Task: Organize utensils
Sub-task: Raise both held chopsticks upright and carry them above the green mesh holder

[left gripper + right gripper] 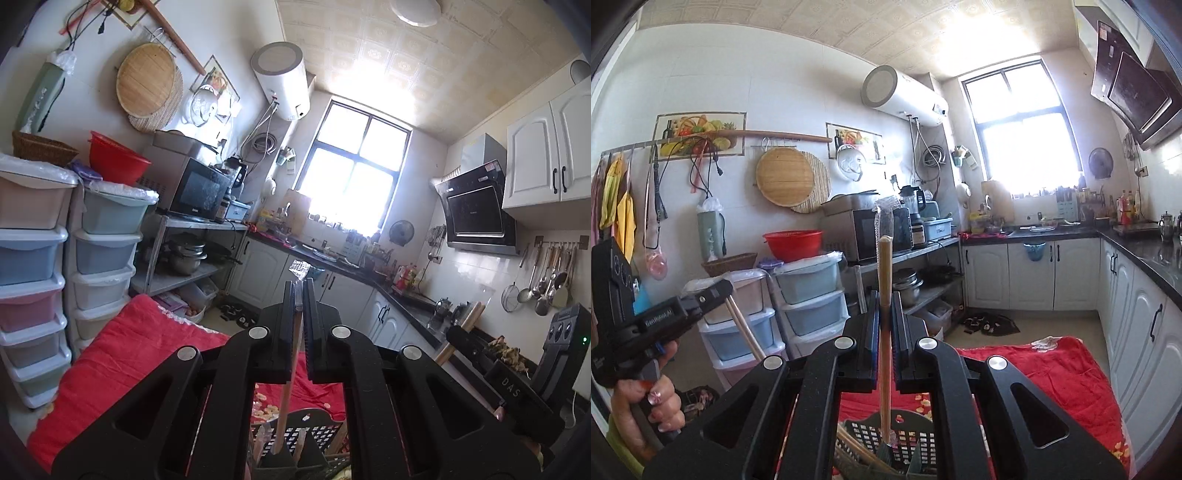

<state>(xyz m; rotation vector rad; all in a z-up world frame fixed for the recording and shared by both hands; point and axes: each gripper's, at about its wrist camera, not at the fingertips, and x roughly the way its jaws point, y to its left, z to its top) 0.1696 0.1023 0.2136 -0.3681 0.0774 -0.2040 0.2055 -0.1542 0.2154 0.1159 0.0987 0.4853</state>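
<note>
1. My left gripper point(300, 291) points level across the kitchen, and a thin wooden-handled utensil point(291, 373) runs up between its two black fingers, its lower end reaching down toward the black perforated basket point(317, 432) below.
2. The left jaws are pressed together on that handle; a crinkled clear wrapper point(298, 268) shows just above the fingertips.
3. My right gripper point(885, 306) also points level, and a second wooden-handled utensil point(885, 332) stands nearly upright between its fingers, its top rising well above the fingertips.
4. The lower end of this right-hand utensil dips into the same basket point(908, 443), where other wooden handles point(857, 448) lie slanted.
5. The right jaws are clamped on the handle, with only its thickness between the pads.
6. From the right camera I see my left hand point(650, 413) around the other gripper's grip, its utensil's handle point(744, 328) slanting down beneath the jaws.
7. The basket sits on a red blanket point(1056, 369) spread beneath both grippers.
</note>
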